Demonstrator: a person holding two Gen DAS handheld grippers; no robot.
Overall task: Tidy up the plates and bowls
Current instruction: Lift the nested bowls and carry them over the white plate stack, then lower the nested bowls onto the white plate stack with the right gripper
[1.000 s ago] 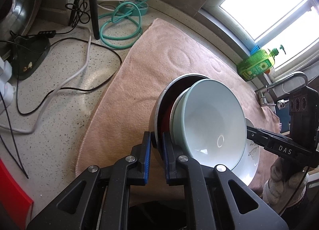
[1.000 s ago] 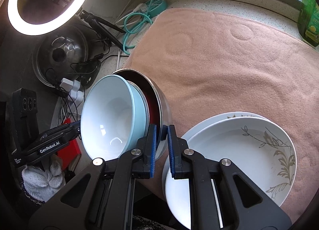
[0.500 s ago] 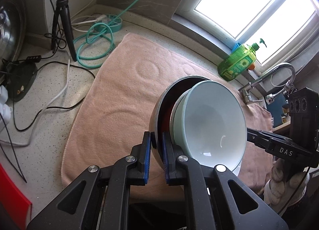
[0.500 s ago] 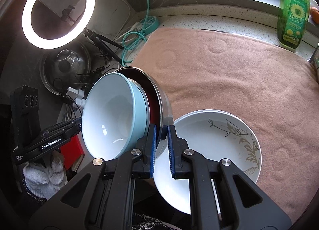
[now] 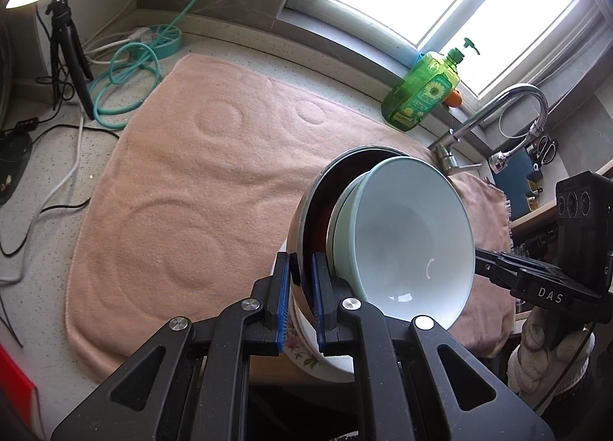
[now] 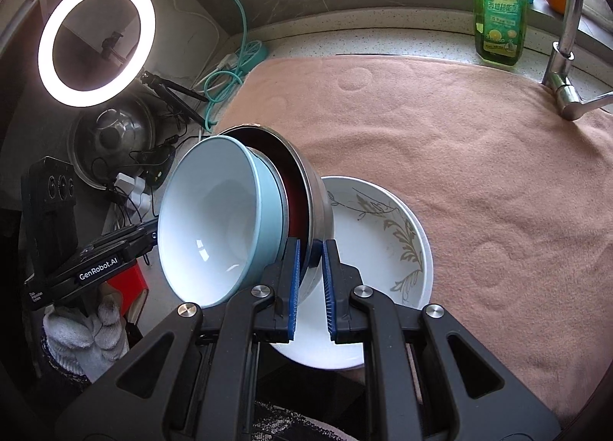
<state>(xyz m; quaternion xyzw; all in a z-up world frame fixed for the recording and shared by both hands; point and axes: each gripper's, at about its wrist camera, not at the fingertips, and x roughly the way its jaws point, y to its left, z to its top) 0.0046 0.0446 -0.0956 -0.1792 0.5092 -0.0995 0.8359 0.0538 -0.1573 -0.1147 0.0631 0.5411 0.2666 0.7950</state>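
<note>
The left hand-held gripper [image 5: 299, 295] was clamped on the steel bowl's [image 5: 302, 207] rim at 9 o'clock; the right hand-held gripper [image 6: 309, 280] was clamped on the same rim at 3 o'clock. Nested inside sat a pale blue bowl [image 6: 214, 226], empty. The stack hung tilted above a leaf-patterned plate [image 6: 387, 234] at the pink towel's [image 6: 479, 157] near edge. Toward 12 o'clock the towel lay open as far as the soap bottle [image 6: 498, 8] and faucet [image 6: 567, 58].

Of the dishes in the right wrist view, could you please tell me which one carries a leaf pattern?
The white plate on the pink towel; the light blue bowl and steel bowl are plain.
</note>
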